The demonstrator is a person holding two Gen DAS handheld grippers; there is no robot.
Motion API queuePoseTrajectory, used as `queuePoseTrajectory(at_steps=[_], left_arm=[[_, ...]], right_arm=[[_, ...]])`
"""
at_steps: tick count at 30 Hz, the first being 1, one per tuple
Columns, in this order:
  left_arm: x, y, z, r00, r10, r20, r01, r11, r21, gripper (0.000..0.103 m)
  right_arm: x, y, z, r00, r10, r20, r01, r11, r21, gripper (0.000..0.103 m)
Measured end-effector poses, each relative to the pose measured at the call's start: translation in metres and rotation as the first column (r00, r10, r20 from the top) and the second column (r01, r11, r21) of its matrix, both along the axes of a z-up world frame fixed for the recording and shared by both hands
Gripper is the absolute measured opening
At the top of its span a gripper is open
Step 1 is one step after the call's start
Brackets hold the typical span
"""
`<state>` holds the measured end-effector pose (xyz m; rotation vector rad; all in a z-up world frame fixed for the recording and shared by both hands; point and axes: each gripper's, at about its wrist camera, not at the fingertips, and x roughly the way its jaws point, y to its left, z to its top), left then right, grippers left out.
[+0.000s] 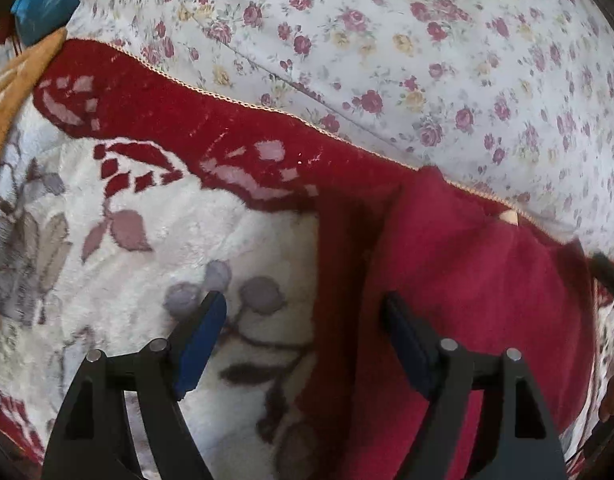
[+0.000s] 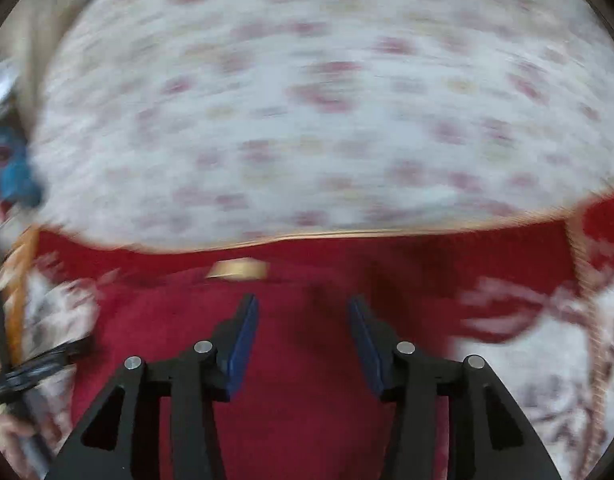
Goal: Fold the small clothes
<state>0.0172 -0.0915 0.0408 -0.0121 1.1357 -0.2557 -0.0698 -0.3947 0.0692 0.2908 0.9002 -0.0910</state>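
Observation:
A small dark red garment (image 1: 459, 288) lies flat on a white and red plush blanket (image 1: 147, 248), with a tan label (image 1: 510, 216) at its far edge. My left gripper (image 1: 303, 312) is open and empty, above the garment's left edge; its right finger is over the cloth and its left finger over the blanket. In the blurred right wrist view the garment (image 2: 303, 400) fills the lower middle, its label (image 2: 237, 269) just ahead. My right gripper (image 2: 303, 312) is open and empty, above the garment's middle.
A white sheet with pink flowers (image 1: 387, 40) covers the bed beyond the blanket's stitched edge. A blue object (image 1: 43, 0) and an orange cloth (image 1: 15, 80) lie at the far left. The other gripper shows at the left edge of the right wrist view (image 2: 31, 372).

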Motion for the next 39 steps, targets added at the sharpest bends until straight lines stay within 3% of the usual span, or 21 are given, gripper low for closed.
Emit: queuePoseTrajectory(at_steps=[3,6,12,15,20,22,25,28,30,32,35,39], left_arm=[[-0.007,0.007,0.004,1.000,-0.014,0.004,0.014,1.000,-0.006,0.080],[-0.007,0.015,0.006,1.000,-0.013,0.000,0.013,1.000,-0.024,0.083],[-0.003,0.014,0.000,1.000,-0.009,-0.018,0.009,0.999,-0.030,0.084],[-0.002,0.010,0.000,1.000,-0.022,-0.014,0.022,1.000,-0.017,0.084],[-0.005,0.006,-0.002,1.000,-0.026,-0.010,0.025,1.000,-0.010,0.084],[-0.007,0.006,-0.003,1.000,-0.021,-0.006,0.021,1.000,-0.009,0.084],[-0.009,0.006,-0.004,1.000,-0.005,-0.008,0.005,1.000,-0.018,0.084],[-0.010,0.004,-0.007,1.000,0.000,-0.001,0.000,1.000,-0.014,0.084],[-0.011,0.002,-0.009,1.000,-0.002,0.010,0.002,1.000,-0.001,0.086],[-0.011,-0.001,-0.010,1.000,-0.007,0.021,0.006,1.000,0.011,0.087],[-0.013,-0.004,-0.010,0.999,-0.014,0.040,0.013,1.000,0.025,0.087],[-0.015,-0.006,-0.011,0.998,-0.019,0.059,0.017,0.999,0.036,0.087]], right_arm=[[0.045,0.072,-0.018,0.983,0.181,-0.037,-0.181,0.983,0.014,0.051],[0.084,0.124,-0.048,0.962,0.256,-0.096,-0.261,0.964,-0.048,0.051],[0.137,0.146,-0.096,0.963,0.226,-0.147,-0.239,0.968,-0.076,0.051],[0.136,0.134,-0.093,0.970,0.203,-0.132,-0.206,0.979,-0.006,0.051],[0.082,0.094,-0.055,0.983,0.178,-0.053,-0.176,0.983,0.047,0.051],[0.050,0.068,-0.039,0.991,0.129,-0.021,-0.129,0.992,0.013,0.062],[0.007,0.012,-0.022,1.000,0.002,-0.008,-0.003,0.995,-0.101,0.063],[-0.011,-0.051,-0.030,0.985,-0.164,-0.059,0.149,0.968,-0.200,0.063],[-0.013,-0.094,-0.053,0.952,-0.277,-0.127,0.245,0.944,-0.221,0.062],[-0.023,-0.126,-0.065,0.936,-0.322,-0.141,0.316,0.947,-0.065,0.066],[-0.038,-0.127,-0.048,0.938,-0.332,-0.101,0.328,0.943,-0.052,0.066],[-0.072,-0.100,-0.014,0.966,-0.257,-0.034,0.253,0.964,-0.085,0.066]])
